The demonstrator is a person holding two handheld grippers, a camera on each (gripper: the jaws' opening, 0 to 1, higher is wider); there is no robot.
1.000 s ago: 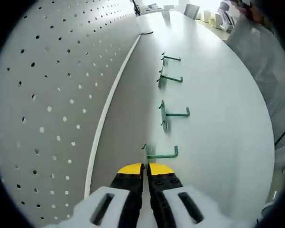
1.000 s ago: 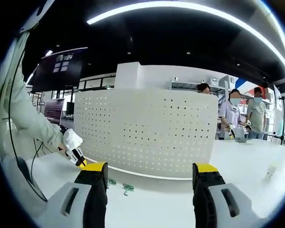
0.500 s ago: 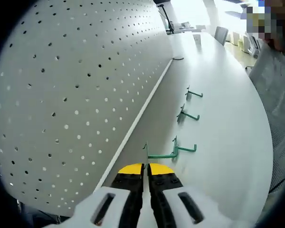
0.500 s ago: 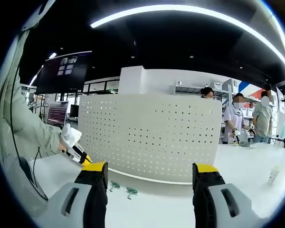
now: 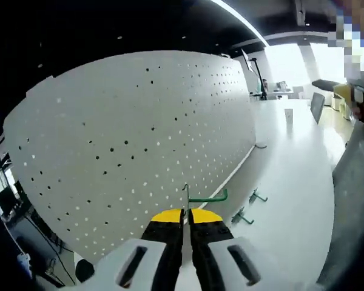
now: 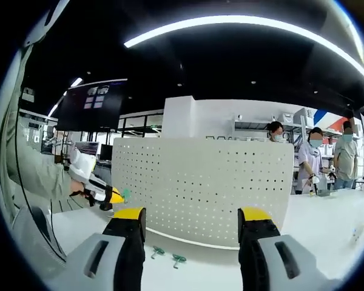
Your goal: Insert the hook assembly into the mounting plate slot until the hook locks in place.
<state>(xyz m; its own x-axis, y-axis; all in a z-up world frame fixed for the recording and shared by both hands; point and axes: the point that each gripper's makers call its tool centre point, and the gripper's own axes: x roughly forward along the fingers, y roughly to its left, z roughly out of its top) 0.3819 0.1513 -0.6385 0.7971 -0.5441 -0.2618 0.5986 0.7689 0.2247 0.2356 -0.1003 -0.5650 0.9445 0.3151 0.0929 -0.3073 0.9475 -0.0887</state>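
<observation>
A slim green wire hook with a bent tip is sitting pinched between the pressed-together yellow-tipped jaws of the left gripper, raised off the table just in front of the matte white perforated mounting plate. Two more green hooks are lying on the smooth white table at 3 o'clock of the held one. The right gripper is hanging with its jaws spread wide and holding nothing, facing the plate's front with bare tabletop between.

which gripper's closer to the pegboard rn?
Left. The left gripper, shut on a green hook, is up near the pegboard face. The right gripper is open, held back across the table.
</observation>
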